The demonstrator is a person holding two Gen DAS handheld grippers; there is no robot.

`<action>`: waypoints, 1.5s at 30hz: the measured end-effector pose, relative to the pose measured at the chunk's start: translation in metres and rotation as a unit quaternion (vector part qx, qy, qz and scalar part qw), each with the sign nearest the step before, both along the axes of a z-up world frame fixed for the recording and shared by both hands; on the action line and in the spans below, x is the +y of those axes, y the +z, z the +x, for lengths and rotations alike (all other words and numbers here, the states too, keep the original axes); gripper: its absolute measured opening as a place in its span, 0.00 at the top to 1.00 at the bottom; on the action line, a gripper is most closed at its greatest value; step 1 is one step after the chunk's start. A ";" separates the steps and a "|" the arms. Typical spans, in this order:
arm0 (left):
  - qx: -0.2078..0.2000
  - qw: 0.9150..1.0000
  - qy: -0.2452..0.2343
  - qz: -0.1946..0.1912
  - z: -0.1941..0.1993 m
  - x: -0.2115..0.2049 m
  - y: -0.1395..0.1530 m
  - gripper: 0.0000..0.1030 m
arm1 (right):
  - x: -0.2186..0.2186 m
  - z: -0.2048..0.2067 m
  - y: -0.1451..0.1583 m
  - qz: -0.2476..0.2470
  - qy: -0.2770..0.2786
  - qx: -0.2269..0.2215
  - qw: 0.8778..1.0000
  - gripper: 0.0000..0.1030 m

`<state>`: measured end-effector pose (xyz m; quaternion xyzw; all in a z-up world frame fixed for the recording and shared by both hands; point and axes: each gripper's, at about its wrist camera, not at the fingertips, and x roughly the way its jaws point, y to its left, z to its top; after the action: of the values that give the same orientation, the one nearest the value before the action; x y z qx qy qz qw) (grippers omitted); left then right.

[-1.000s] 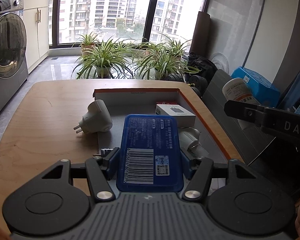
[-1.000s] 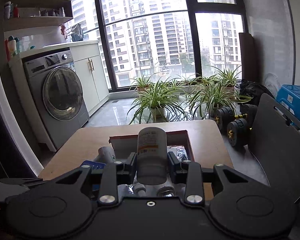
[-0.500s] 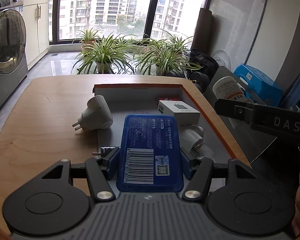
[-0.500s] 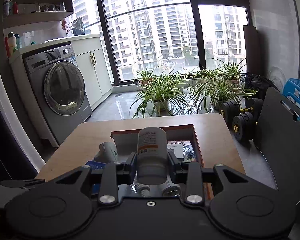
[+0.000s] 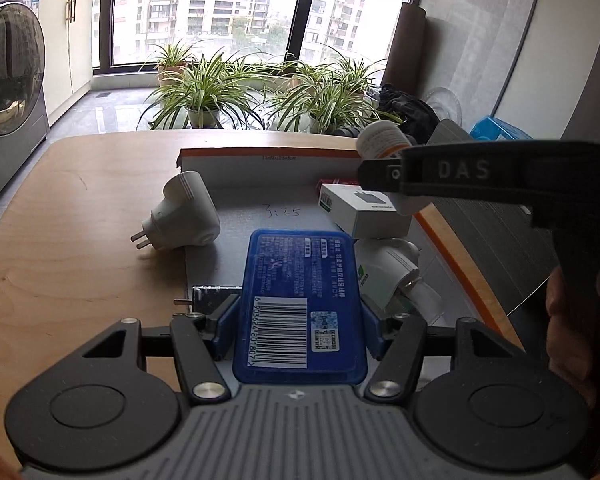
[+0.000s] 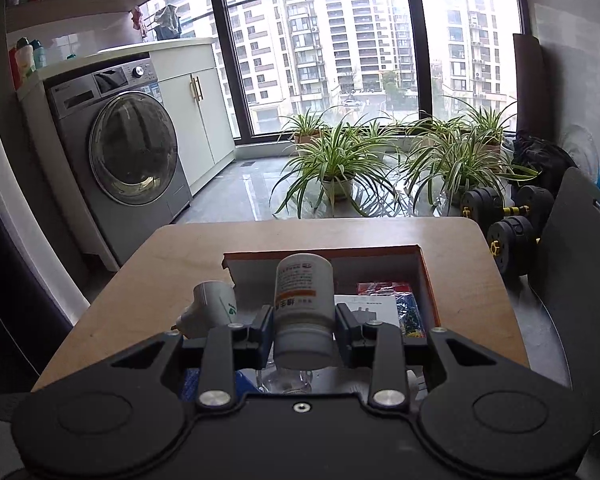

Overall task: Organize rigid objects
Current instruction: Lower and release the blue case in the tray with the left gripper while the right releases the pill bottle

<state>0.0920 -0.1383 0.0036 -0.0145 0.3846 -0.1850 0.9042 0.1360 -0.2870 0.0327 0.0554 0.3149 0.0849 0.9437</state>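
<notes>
The left gripper (image 5: 300,316) is clamped on a blue box (image 5: 300,300) over the near end of the orange-edged tray (image 5: 456,236). The right gripper (image 6: 303,326) grips a white bottle (image 6: 304,304) above the tray's right side, with a white plug (image 5: 180,212) at its left edge.

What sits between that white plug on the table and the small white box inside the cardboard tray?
Nothing: in the left wrist view the grey tray floor between the white plug and the white box is bare, except for handwritten numbers.

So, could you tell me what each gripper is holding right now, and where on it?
Left gripper: flat blue case, clamped across its long side edges. Right gripper: white bottle, gripped on its sides near the cap.
</notes>
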 end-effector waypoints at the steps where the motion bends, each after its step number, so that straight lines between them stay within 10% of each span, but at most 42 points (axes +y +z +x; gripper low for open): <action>1: 0.002 1.000 0.000 0.000 0.001 0.000 -0.001 0.39 | 0.002 0.005 -0.002 -0.002 0.004 0.004 1.000 0.61; 15: 0.009 1.000 -0.015 -0.006 0.008 -0.013 -0.007 0.39 | -0.012 -0.026 0.015 -0.006 -0.032 -0.040 0.999 0.37; 24: -0.014 1.000 -0.009 0.000 -0.011 -0.016 0.016 0.00 | -0.032 -0.075 0.037 -0.015 -0.068 -0.048 0.996 0.23; 45: 0.000 0.996 0.063 0.058 -0.088 -0.006 0.028 0.00 | -0.029 -0.178 0.008 -0.011 -0.066 -0.010 0.998 0.16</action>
<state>0.0036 -0.1443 0.0319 0.0133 0.3931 -0.1049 0.9134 -0.0416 -0.3165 0.0407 0.0650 0.3020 0.0197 0.9509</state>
